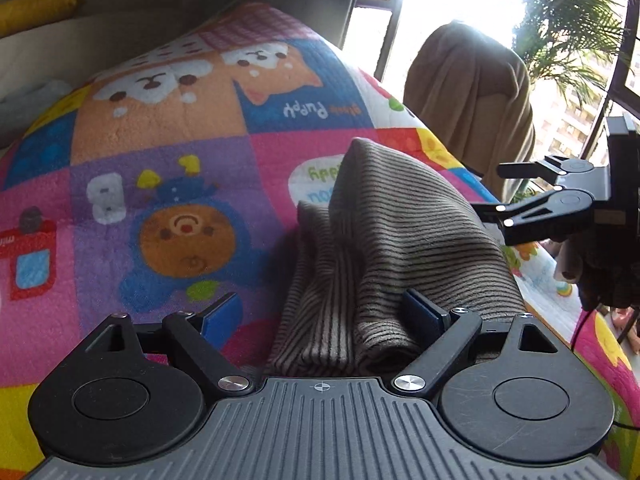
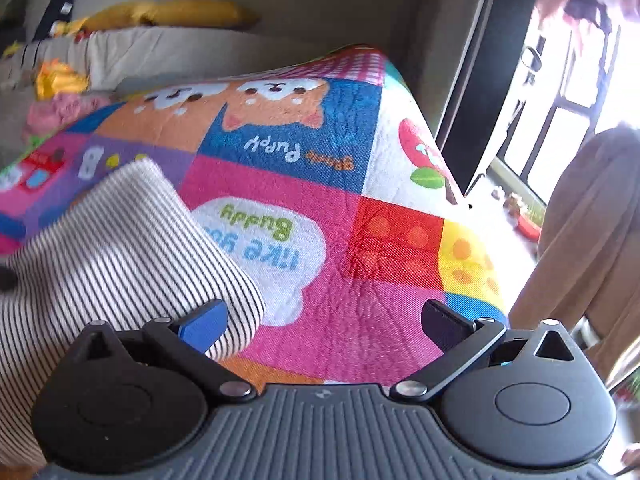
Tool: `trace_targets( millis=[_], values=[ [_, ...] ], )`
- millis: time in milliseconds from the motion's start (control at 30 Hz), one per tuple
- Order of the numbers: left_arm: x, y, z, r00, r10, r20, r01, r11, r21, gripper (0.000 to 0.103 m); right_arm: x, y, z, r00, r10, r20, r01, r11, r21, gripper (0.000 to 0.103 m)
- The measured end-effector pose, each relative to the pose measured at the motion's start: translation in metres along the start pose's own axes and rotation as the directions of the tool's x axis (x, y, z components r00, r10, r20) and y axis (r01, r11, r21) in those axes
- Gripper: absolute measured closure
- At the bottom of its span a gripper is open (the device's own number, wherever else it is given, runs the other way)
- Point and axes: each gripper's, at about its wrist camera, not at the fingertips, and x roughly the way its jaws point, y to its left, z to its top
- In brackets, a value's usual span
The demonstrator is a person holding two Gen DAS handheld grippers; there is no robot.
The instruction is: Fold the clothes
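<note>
both grippers, left gripper point(image 1: 324, 316) & right gripper point(image 2: 324, 320), released wide over striped garment point(image 1: 384, 240) on quilt point(image 1: 160, 160); risk: loose fold slumps, nothing pinning it.

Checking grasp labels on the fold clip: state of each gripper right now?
Left gripper: open, striped garment between its fingers, not clamped.
Right gripper: open, holding nothing; the garment lies beside its left finger.

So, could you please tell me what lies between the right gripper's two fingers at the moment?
Only bare quilt, in the right wrist view. The right gripper is open, and the striped garment lies beside its left finger, not between the two.
</note>
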Motion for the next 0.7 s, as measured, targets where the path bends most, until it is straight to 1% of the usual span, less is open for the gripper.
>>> trace_targets(
  millis=[33,133,200,300,333,367,400,433,467,500,567,600,633,700],
  values=[
    [-0.001,0.002,-0.001,1.000,-0.002,0.001,0.002,1.000,-0.002,0.012,0.001,-0.003,0.001,1.000,0.020,0.000,-0.020,0.998,0.053,0.000],
    [-0.001,0.010,0.000,1.000,-0.008,0.004,0.008,1.000,-0.015,0.009,0.005,-0.001,-0.002,0.998,0.066,-0.018,-0.062,0.988,0.138,0.000],
    [-0.002,0.014,0.003,1.000,-0.027,0.011,0.027,0.999,-0.028,0.010,0.007,0.012,-0.002,0.999,0.047,-0.014,-0.045,0.993,0.105,0.000],
    [-0.015,0.014,0.009,0.997,-0.055,0.048,0.056,0.998,-0.027,0.010,0.015,0.039,0.004,1.000,-0.009,0.000,0.009,0.999,-0.034,0.000],
    [-0.020,0.012,0.012,0.996,-0.068,0.063,0.070,0.997,-0.025,0.010,0.020,0.046,0.006,1.000,-0.022,-0.007,0.022,0.997,-0.070,0.000],
    [-0.024,0.010,0.014,0.993,-0.086,0.077,0.088,0.996,-0.021,0.009,0.028,0.052,0.008,0.999,-0.025,-0.032,0.022,0.996,-0.092,0.000],
    [-0.028,0.008,0.016,0.991,-0.103,0.088,0.105,0.994,-0.014,0.009,0.035,0.056,0.009,0.998,-0.024,-0.057,0.018,0.994,-0.107,0.000],
    [-0.028,0.004,0.017,0.991,-0.105,0.088,0.105,0.994,0.004,0.008,0.041,0.058,0.010,0.997,-0.013,-0.076,0.005,0.995,-0.103,0.000],
    [-0.025,0.000,0.018,0.992,-0.095,0.084,0.093,0.995,0.028,0.008,0.044,0.058,0.010,0.996,0.001,-0.084,-0.009,0.996,-0.093,0.000],
    [-0.021,-0.004,0.018,0.995,-0.069,0.073,0.065,0.996,0.053,0.008,0.044,0.057,0.011,0.996,0.009,-0.083,-0.017,0.996,-0.086,0.000],
    [-0.009,-0.005,0.015,0.999,-0.007,0.040,0.004,0.997,0.079,0.007,0.032,0.054,0.013,0.999,0.004,-0.044,-0.008,0.997,-0.083,0.000],
    [-0.004,-0.001,0.014,1.000,0.002,0.027,-0.004,0.997,0.072,0.007,0.024,0.053,0.013,1.000,0.017,-0.023,-0.019,0.997,-0.081,0.000],
    [-0.001,0.005,0.013,1.000,-0.004,0.018,0.003,0.999,0.051,0.007,0.010,0.053,0.010,0.998,0.065,-0.001,-0.065,0.995,-0.078,0.000],
    [0.003,0.015,0.010,1.000,-0.017,0.004,0.017,1.000,0.014,0.006,-0.019,0.054,0.005,0.986,0.161,0.045,-0.158,0.985,-0.076,0.000]
  ],
)
